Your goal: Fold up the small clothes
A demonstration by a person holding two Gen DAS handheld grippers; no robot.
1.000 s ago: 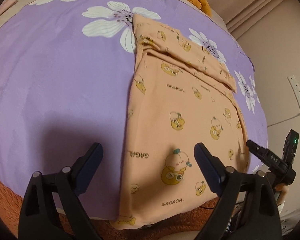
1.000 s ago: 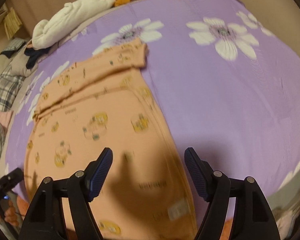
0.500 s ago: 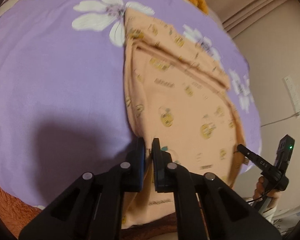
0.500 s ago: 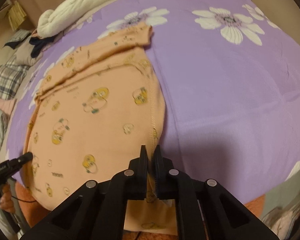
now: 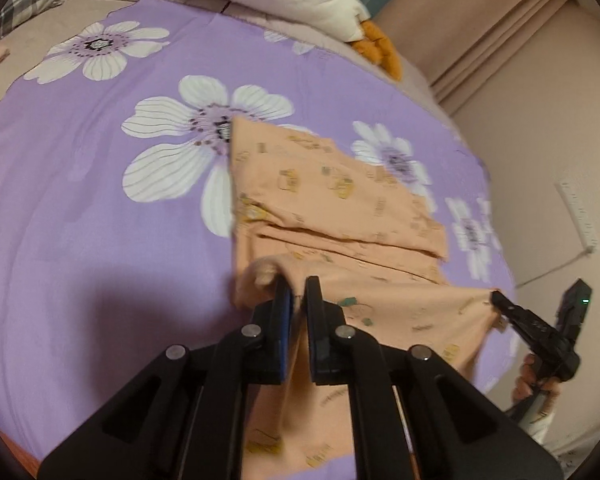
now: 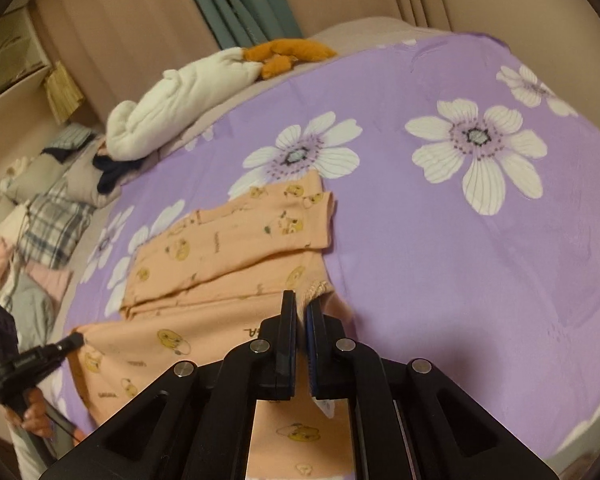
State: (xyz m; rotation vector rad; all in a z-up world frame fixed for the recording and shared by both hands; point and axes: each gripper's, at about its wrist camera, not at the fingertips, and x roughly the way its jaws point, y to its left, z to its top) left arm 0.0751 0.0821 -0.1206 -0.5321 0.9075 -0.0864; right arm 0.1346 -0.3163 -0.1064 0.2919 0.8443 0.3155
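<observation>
Peach cotton, printed with small yellow cartoon figures, makes up the little garment [image 5: 340, 200] lying on the purple flowered bedspread [image 5: 80, 220]. In the left wrist view it spreads from the middle of the frame toward the lower right, with a sleeve folded across its upper part. At the lower middle of that frame the left gripper [image 5: 298, 292] has its jaws pressed together on the garment's near left corner, a bunched fold of cloth rising between them. Further right, at the lower right edge, the right gripper [image 5: 500, 300] pinches the other near corner, and the hem hangs taut between the two.

In the right wrist view the left gripper [image 6: 74, 340] shows at the lower left, biting the cloth's edge, while the right gripper [image 6: 300, 312] at the lower middle is clamped on its corner, ribbed trim puckering just beside the jaws. Folded clothes and a white plush toy [image 6: 172, 112] sit at the upper left.

The fabric looks light, soft and limp, so it will probably sag and crease wherever unsupported. Holding both hem corners, as now, seems the right place: it keeps the edge straight for laying over.
</observation>
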